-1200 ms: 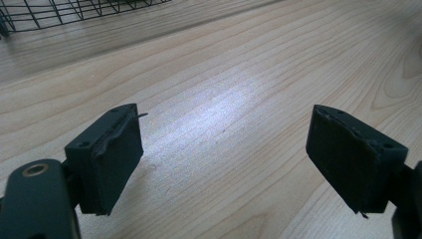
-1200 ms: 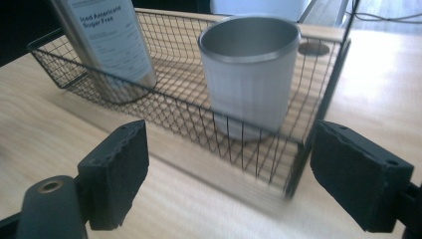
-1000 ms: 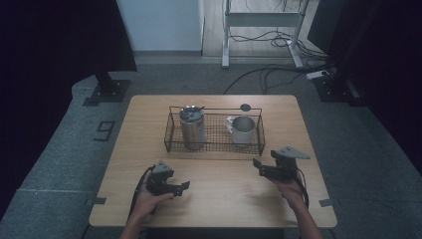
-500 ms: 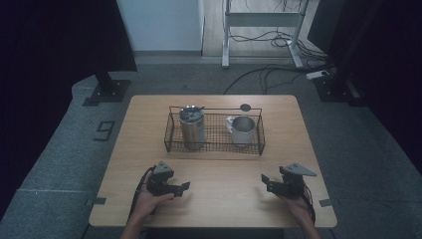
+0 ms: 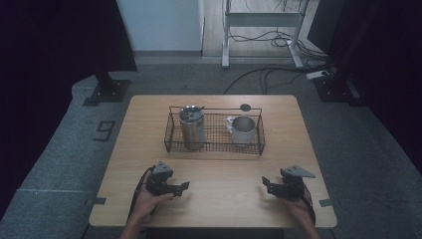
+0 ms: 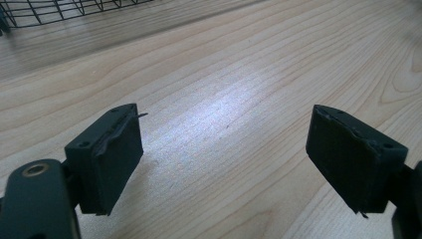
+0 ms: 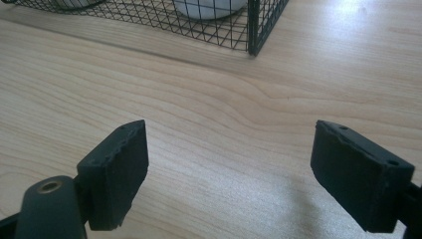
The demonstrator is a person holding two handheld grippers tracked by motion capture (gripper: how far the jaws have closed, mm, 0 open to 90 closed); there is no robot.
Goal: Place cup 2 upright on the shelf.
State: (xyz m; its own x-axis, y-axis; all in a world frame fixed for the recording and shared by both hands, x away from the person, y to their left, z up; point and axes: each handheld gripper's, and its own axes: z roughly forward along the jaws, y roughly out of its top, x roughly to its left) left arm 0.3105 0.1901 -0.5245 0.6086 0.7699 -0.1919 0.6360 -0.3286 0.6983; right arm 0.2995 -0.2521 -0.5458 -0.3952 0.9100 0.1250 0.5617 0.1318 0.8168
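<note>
The wooden counter (image 5: 214,169) bears a wire basket (image 5: 214,148) corralling tumbler (image 5: 191,128) and mug (image 5: 243,131). The left claw (image 5: 182,187) and right claw (image 5: 265,182) rest spread and empty, probably parked ready to reach.

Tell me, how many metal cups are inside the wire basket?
2. The tall steel tumbler stands at the left end of the wire basket; the short steel mug stands at the right end. Nothing seems hidden.
</note>
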